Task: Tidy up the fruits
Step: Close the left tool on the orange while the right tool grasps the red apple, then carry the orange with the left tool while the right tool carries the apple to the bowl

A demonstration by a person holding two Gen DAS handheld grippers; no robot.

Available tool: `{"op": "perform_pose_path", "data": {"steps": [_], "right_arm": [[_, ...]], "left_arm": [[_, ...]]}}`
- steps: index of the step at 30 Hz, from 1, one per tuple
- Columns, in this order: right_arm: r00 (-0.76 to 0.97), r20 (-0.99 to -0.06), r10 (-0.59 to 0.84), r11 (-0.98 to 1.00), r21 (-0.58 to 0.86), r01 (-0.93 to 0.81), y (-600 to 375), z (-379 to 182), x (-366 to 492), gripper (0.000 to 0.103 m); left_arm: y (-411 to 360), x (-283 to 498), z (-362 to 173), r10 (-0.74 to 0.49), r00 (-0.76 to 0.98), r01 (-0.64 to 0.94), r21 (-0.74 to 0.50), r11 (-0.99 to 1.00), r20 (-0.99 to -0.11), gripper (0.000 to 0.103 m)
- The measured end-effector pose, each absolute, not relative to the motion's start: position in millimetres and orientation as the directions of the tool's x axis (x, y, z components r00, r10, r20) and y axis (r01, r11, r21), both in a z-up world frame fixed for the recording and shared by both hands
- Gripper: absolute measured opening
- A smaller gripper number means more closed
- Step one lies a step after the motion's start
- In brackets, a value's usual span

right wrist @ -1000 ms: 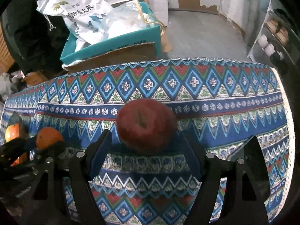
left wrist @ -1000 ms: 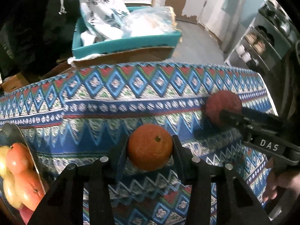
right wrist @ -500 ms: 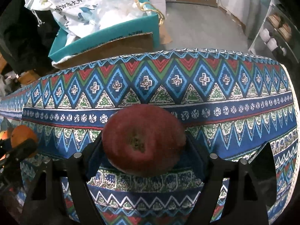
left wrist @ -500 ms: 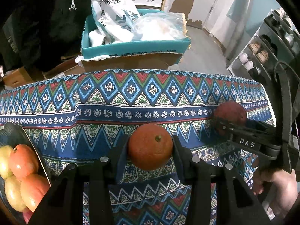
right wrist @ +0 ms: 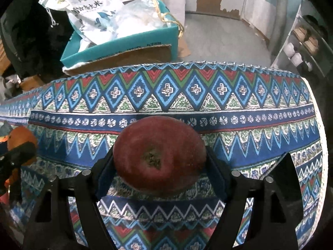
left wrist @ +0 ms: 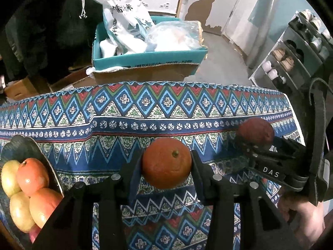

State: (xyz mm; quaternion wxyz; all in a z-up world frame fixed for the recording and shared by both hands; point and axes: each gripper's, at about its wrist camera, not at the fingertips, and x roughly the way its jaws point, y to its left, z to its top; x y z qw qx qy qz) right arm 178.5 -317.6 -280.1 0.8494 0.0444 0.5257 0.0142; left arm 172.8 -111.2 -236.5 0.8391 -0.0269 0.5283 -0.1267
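Note:
My left gripper point(left wrist: 166, 164) is shut on an orange point(left wrist: 166, 162) and holds it above the patterned tablecloth point(left wrist: 145, 108). My right gripper point(right wrist: 160, 158) is shut on a dark red apple point(right wrist: 159, 155), also lifted off the cloth. In the left wrist view the apple point(left wrist: 256, 130) and the right gripper show at the right. In the right wrist view the orange point(right wrist: 20, 139) shows at the far left. A dark plate point(left wrist: 29, 148) at the lower left holds several yellow and orange-red fruits point(left wrist: 31, 177).
A teal cardboard box point(left wrist: 149, 60) with white bags stands on the floor beyond the table's far edge. A shoe rack point(left wrist: 291, 58) stands at the right. The tablecloth's right edge point(right wrist: 318, 125) is close to the right gripper.
Both grippers have risen with their fruit. The right gripper closed on the apple and lifted it; the apple now fills more of its view. More of the fruit plate shows at left.

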Motion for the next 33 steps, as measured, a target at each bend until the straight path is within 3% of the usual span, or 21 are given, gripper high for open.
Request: {"op": "perform_pose_path", "data": {"steps": [33], "right_arm": [[0.647,-0.758,0.075,0.997,0.067,-0.037,-286,-136,95,0.078]], "left_arm": [[-86,91,-125,-0.276,0.580,0.231,-0.170,0.958,-0.766,0.045]]}}
